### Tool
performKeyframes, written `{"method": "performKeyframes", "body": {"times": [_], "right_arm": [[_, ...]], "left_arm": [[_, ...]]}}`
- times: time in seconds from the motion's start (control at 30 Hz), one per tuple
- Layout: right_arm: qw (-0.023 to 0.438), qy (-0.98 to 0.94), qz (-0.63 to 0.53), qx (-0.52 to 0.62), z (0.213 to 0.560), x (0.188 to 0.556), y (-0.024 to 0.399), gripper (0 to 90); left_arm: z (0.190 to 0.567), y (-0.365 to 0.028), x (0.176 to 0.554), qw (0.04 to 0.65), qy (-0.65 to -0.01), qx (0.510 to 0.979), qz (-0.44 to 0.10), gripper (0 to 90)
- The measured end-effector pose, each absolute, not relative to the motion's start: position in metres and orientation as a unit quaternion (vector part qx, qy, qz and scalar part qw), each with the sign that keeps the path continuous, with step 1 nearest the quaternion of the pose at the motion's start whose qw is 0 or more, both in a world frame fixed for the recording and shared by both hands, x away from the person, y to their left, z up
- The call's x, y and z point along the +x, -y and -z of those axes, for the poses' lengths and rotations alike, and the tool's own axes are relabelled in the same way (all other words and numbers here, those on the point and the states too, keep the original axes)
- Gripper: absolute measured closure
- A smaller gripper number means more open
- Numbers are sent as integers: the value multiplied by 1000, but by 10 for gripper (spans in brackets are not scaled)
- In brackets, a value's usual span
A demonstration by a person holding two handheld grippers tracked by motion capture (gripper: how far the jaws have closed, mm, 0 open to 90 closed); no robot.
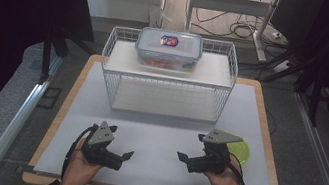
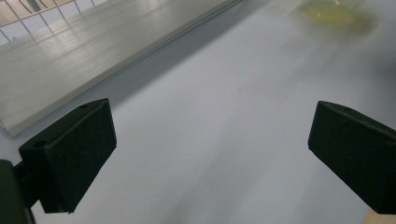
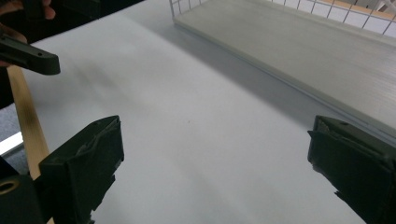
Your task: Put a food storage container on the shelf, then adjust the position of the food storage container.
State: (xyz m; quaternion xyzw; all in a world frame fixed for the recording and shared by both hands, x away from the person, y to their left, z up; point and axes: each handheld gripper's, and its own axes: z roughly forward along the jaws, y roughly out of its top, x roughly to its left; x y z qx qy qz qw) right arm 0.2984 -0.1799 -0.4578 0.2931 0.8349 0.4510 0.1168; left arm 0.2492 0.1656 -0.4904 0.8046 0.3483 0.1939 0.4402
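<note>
My left gripper (image 1: 121,142) is held low over the near left of the pale mat (image 1: 161,132), its jaws wide apart and pointing toward the middle. In its own view the left gripper (image 2: 212,135) has only bare mat between the pads. My right gripper (image 1: 191,146) mirrors it at the near right, open as well. Nothing lies between the jaws of the right gripper (image 3: 215,154). A clear lidded container (image 1: 169,48) with reddish contents sits on the top shelf of a white wire rack (image 1: 167,80) at the far middle.
A yellow-green disc (image 1: 240,150) lies flat on the mat just behind the right gripper, blurred as the disc (image 2: 334,11) in the left gripper view. The rack's lower shelf (image 3: 303,51) is bare. The mat rests on a wooden board (image 1: 266,140).
</note>
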Motion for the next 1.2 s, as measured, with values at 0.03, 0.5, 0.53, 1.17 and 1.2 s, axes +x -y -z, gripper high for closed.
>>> {"method": "performKeyframes", "body": {"times": [0.03, 0.5, 0.53, 1.17, 1.2], "right_arm": [[118, -837, -448, 291, 460, 296, 180, 33], [129, -844, -421, 306, 478, 290, 181, 24], [132, -842, -417, 317, 477, 291, 182, 17], [209, -806, -398, 386, 450, 309, 247, 800], [226, -798, -390, 400, 449, 313, 261, 878]], "left_arm": [[493, -166, 247, 437, -348, 806, -195, 8], [507, -180, 237, 429, -364, 800, -207, 0], [508, -179, 237, 428, -364, 802, -204, 0], [513, -176, 238, 406, -356, 817, -203, 24], [513, -176, 238, 407, -357, 816, -202, 25]]}}
